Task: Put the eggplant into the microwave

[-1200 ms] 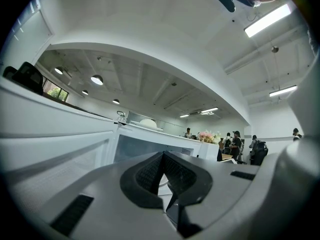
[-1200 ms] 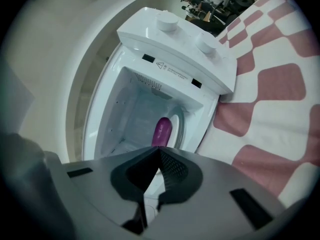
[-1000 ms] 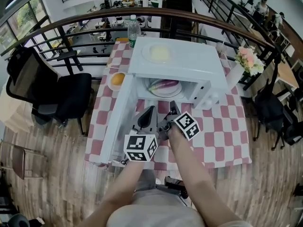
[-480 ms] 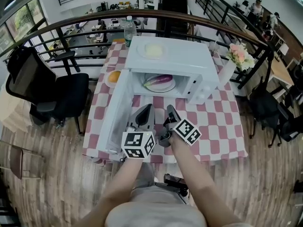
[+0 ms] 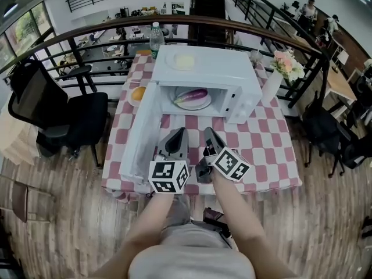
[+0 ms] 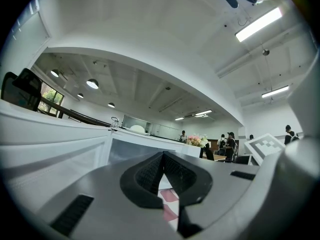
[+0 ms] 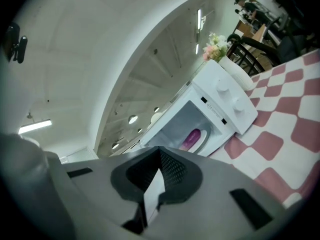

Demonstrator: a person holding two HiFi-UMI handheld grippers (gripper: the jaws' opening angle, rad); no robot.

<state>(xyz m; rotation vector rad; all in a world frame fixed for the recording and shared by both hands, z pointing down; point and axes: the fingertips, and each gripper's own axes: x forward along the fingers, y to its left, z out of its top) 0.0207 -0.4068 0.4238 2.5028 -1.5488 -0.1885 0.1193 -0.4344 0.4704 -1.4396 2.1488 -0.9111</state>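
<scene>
A purple eggplant (image 5: 192,95) lies on a white plate (image 5: 201,104) inside the white microwave (image 5: 203,68), whose door (image 5: 139,133) hangs open to the left. The right gripper view shows the eggplant (image 7: 191,138) in the open microwave (image 7: 220,101) too. Both grippers hover over the table's near edge, well short of the oven. My left gripper (image 5: 181,132) is shut and holds nothing; its view confirms the left gripper (image 6: 163,158) has jaws pressed together. Beside it, my right gripper (image 5: 207,132) is shut and holds nothing, as the right gripper (image 7: 160,153) shows close up.
The table (image 5: 273,150) has a red-and-white checked cloth. An orange in a bowl (image 5: 138,93) sits left of the microwave, a bottle (image 5: 154,36) behind it, a flower vase (image 5: 279,74) to its right. A plate (image 5: 181,61) rests on the oven top. A black chair (image 5: 75,118) stands left.
Both grippers have drawn back from the microwave opening toward the table's near edge, and the head view has pulled back. The eggplant stays on its plate inside.
</scene>
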